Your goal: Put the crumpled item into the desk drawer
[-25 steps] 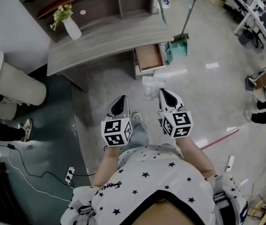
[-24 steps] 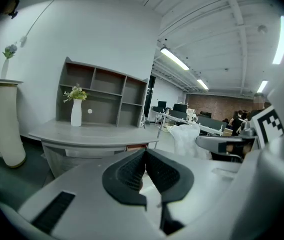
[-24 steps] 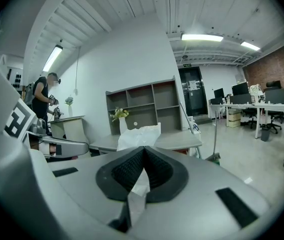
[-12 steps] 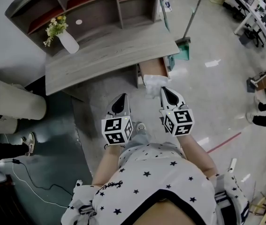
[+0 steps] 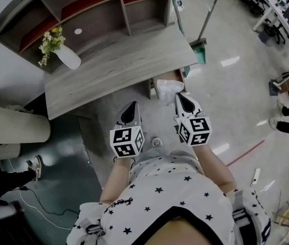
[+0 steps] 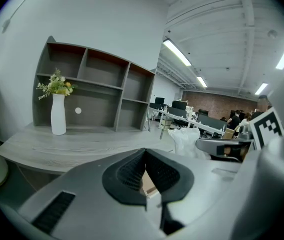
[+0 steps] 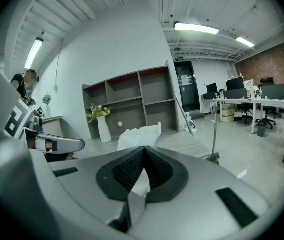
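Since the earlier frames the right claw (image 5: 178,95) and the left claw (image 5: 132,105) had travelled forward together. They brought the crumpled item (image 5: 168,89) from over the floor (image 5: 226,111) to the front right corner of the worktop (image 5: 119,70). There it appeared to hang just above the open drawer (image 5: 177,76). By my reading the carry was almost finished. Lowering the item in, letting go and perhaps pushing the drawer closed were still left.

The worktop was a broad slab of pale grey wood-grain laminate. A cubby shelf unit (image 5: 98,11) in a similar grey stood along its rear edge. The drawer was a shallow box, tan wood inside with a white front. The crumpled item was a thin, white, creased sheet bunched into an irregular wad. Whether it was paper or plastic film I could not tell.

The right claw was clamped on a fold of it, its ribbed black pads (image 7: 126,171) pinching the white material. The left claw was closed on nothing, level beside the right.
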Demonstrator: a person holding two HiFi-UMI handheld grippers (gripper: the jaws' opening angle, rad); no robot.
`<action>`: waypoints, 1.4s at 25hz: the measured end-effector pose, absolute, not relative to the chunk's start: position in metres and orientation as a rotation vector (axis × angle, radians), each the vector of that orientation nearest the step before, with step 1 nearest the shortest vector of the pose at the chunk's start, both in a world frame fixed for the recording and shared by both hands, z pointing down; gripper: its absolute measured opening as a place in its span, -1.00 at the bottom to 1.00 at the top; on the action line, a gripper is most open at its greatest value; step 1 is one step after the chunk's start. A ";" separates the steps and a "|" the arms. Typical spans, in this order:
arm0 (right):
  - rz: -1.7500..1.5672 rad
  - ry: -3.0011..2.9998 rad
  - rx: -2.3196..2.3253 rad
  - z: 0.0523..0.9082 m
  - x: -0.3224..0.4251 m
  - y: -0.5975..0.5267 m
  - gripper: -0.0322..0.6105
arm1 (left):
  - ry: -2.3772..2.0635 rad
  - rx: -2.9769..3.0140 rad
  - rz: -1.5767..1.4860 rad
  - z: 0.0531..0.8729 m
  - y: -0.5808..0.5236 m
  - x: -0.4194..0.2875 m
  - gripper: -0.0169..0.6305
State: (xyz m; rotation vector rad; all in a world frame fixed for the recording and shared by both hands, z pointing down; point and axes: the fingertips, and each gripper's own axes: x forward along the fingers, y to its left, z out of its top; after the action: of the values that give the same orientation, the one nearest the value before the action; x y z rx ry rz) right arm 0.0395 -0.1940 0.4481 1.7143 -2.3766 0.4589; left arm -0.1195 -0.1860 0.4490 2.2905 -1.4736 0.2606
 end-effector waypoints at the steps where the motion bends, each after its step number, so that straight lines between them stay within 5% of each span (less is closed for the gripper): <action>1: 0.468 -2.368 1.720 0.452 0.039 -0.200 -0.92 | -1.465 2.290 0.264 0.452 -0.192 -0.120 -0.91; 35: 0.689 -2.047 1.533 0.692 0.111 -0.329 -0.92 | -1.477 2.124 0.319 0.548 -0.304 -0.076 -0.91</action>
State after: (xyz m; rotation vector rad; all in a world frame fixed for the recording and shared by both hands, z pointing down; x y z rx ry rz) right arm 0.1114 -0.3288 0.6919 1.5325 -2.0473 0.6892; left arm -0.0756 -0.3037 0.5476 2.1239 -1.4766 0.3190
